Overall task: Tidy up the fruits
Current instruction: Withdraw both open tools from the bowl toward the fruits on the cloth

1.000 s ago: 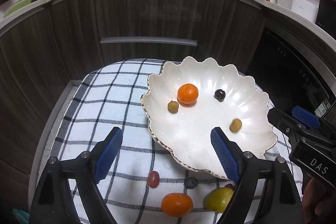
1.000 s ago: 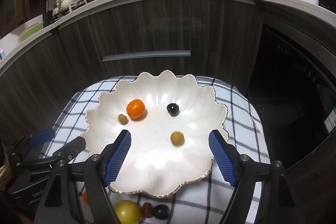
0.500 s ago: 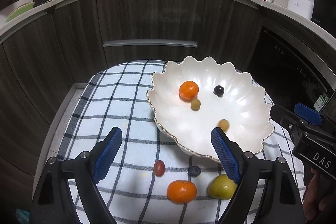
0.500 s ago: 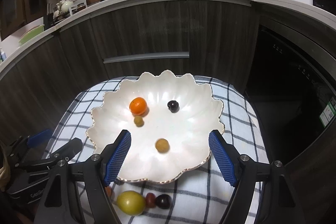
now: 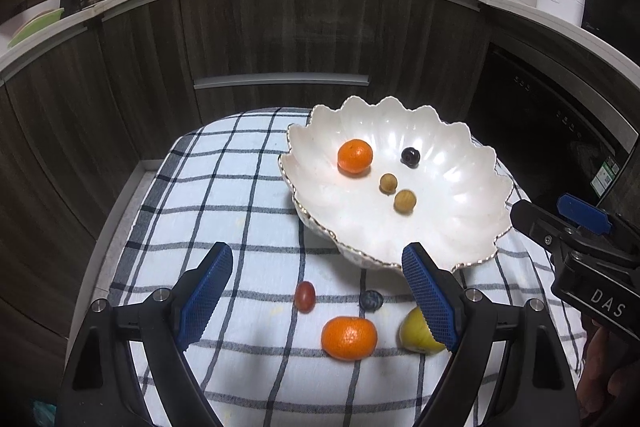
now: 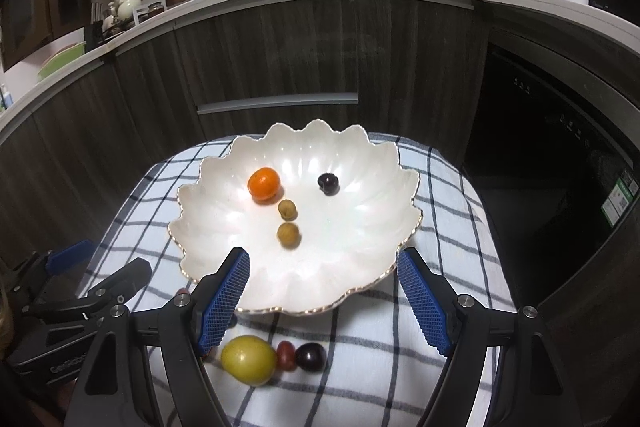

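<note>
Fruits split in two lots — a mandarin [image 5: 355, 156], dark cherry [image 5: 410, 157] and two small tan ones sit in the scalloped white dish [image 5: 448, 227]; another mandarin [image 5: 349, 337], a yellow-green fruit [image 6: 249, 359], a red grape [image 5: 305, 296] and a dark berry [image 5: 371, 300] lie on the checked cloth [image 5: 224, 195] just beside its near rim. Left gripper [image 5: 318, 301] and right gripper [image 6: 322, 301] both gape, empty. Likely light, round, rolly, bruisable — pinch across the middle, gently.
</note>
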Demonstrator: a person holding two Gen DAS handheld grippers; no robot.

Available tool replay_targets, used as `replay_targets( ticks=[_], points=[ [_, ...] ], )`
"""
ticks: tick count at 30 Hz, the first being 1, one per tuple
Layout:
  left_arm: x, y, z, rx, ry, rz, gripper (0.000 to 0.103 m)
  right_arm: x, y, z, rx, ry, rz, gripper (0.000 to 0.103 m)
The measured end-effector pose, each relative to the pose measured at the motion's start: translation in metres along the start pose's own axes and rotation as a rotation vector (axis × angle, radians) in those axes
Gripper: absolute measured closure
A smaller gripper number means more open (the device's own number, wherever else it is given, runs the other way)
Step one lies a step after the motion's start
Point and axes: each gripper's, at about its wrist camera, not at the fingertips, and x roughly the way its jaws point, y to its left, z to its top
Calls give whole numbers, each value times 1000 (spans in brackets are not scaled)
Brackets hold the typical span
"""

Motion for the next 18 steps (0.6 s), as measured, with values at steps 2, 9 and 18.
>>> replay_targets(
  ticks=[2, 9, 18],
  points=[
    [-1, 1, -4, 4, 1, 1, 16, -1, 1, -3, -3, 2, -1, 26],
    [1, 6, -19, 10, 17, -4, 16, -1, 5, -12, -10, 11, -1, 26],
    [-5, 6, -37, 43, -9, -16, 16, -6, 12, -30, -28, 17, -8, 26]
  ],
)
